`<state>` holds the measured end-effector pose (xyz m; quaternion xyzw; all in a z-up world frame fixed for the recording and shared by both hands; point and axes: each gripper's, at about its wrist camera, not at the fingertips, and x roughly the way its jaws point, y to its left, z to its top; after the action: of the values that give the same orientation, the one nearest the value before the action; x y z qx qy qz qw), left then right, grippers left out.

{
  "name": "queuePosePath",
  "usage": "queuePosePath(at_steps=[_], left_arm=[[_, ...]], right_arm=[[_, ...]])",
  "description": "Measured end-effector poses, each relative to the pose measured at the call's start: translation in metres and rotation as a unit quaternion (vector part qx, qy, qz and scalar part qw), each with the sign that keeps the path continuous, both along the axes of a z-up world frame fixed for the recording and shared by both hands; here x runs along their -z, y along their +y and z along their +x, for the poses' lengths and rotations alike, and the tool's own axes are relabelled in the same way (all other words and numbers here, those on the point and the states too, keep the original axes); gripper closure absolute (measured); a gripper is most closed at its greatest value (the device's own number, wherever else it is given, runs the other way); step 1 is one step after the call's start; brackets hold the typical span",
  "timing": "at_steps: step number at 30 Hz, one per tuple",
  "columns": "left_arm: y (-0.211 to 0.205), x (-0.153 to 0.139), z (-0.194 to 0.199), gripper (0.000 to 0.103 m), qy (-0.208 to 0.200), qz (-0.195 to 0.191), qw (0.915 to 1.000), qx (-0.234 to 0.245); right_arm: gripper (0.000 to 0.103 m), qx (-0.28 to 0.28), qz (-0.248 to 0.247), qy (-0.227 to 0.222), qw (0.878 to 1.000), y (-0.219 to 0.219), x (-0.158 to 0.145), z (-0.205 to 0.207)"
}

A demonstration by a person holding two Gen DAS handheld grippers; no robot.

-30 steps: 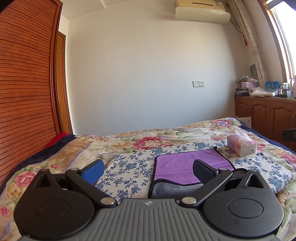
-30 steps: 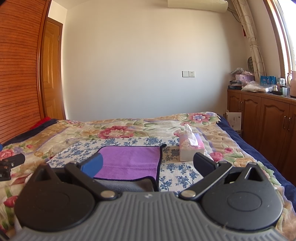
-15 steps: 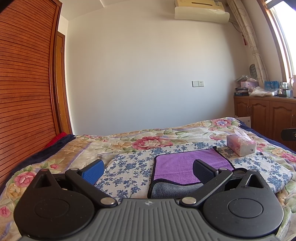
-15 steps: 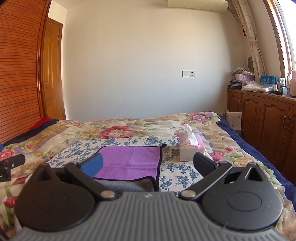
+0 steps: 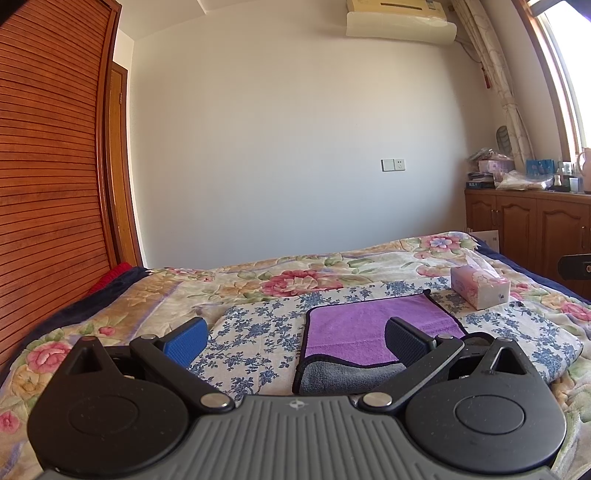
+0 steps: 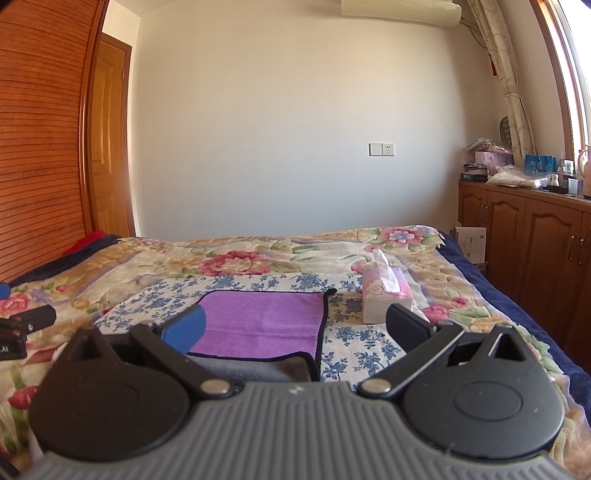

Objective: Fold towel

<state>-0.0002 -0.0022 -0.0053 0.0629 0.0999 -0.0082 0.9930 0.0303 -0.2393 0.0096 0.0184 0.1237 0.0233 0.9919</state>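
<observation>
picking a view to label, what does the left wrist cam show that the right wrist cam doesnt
Left wrist only: the air conditioner's full front, and the towel's left edge with bare blue-flowered sheet beside it.

Right wrist only: the wooden door face-on, the tissue sticking up from the tissue box, and the towel's right edge.

Both: the purple towel with its grey underside turned up at the near edge, the floral bedspread, the wooden cabinets, and an open, empty gripper: left gripper, right gripper.

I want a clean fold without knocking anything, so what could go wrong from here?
Both grippers, left and right, are open and hold nothing. The towel already lies doubled, its grey underside showing at the near edge, so a pinch may catch only one layer. The tissue box stands close to its right edge and could get nudged.
</observation>
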Motion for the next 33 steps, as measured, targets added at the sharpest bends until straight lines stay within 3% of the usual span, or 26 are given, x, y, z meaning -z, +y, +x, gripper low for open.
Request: queuePosePath(at_steps=[15,33], left_arm=[[-0.007,0.001,0.008,0.000,0.027,0.008,0.9995,0.013],[-0.012,0.009,0.048,0.000,0.072,0.013,0.9964,0.043]], right_arm=[[0.000,-0.018,-0.019,0.007,1.000,0.011,0.004,0.009],[0.000,-0.040,-0.034,0.044,0.998,0.015,0.017,0.042]])
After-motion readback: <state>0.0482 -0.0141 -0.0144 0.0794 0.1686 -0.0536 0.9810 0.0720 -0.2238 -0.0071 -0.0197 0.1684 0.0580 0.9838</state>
